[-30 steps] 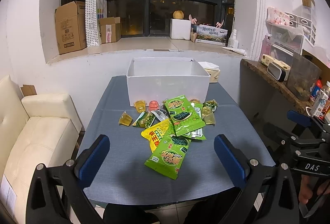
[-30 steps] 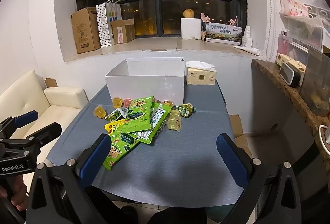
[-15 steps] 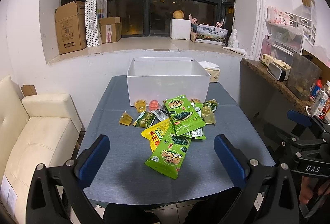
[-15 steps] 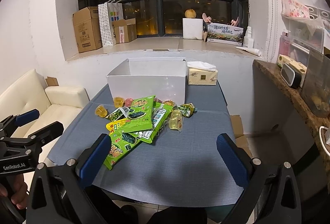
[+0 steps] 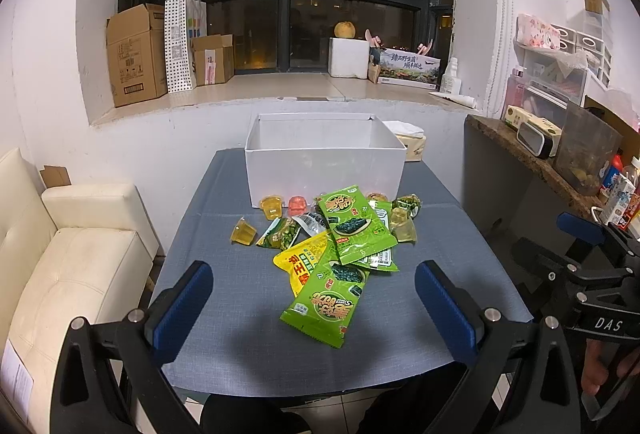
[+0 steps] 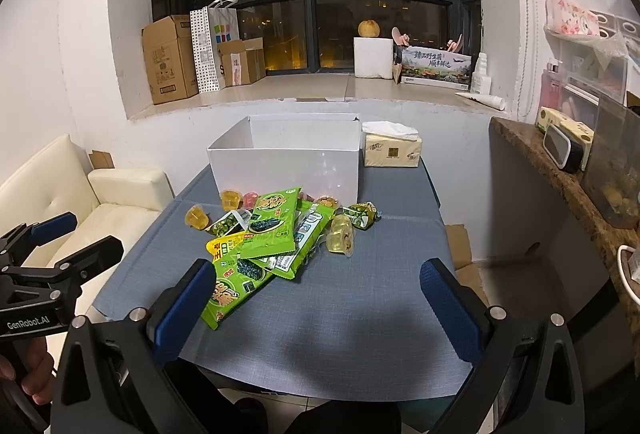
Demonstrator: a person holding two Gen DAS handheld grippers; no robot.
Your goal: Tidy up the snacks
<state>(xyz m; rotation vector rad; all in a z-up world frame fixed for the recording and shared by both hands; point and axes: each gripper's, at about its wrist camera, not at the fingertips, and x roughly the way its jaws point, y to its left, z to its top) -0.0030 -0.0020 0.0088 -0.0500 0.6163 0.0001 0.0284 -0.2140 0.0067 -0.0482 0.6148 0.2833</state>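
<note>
A pile of snacks lies mid-table: green seaweed packets (image 5: 358, 228) (image 6: 274, 228), a yellow packet (image 5: 302, 260), and small jelly cups (image 5: 243, 233) (image 6: 341, 237). Behind the pile stands an open white box (image 5: 320, 164) (image 6: 286, 164). My left gripper (image 5: 314, 308) hovers open near the table's front edge, just short of the nearest green packet (image 5: 326, 304). My right gripper (image 6: 316, 308) is open too, with nothing between its fingers, to the right of the pile. Each gripper shows at the edge of the other's view.
The grey-blue table (image 5: 224, 306) has a cream sofa (image 5: 76, 266) at its left and a dark counter (image 6: 560, 174) with containers at its right. A tissue pack (image 6: 392, 150) sits beside the box. Cardboard boxes (image 5: 136, 54) line the window ledge.
Both views have crept slightly forward toward the pile. The snacks and the box have not moved, and both grippers stay open.
</note>
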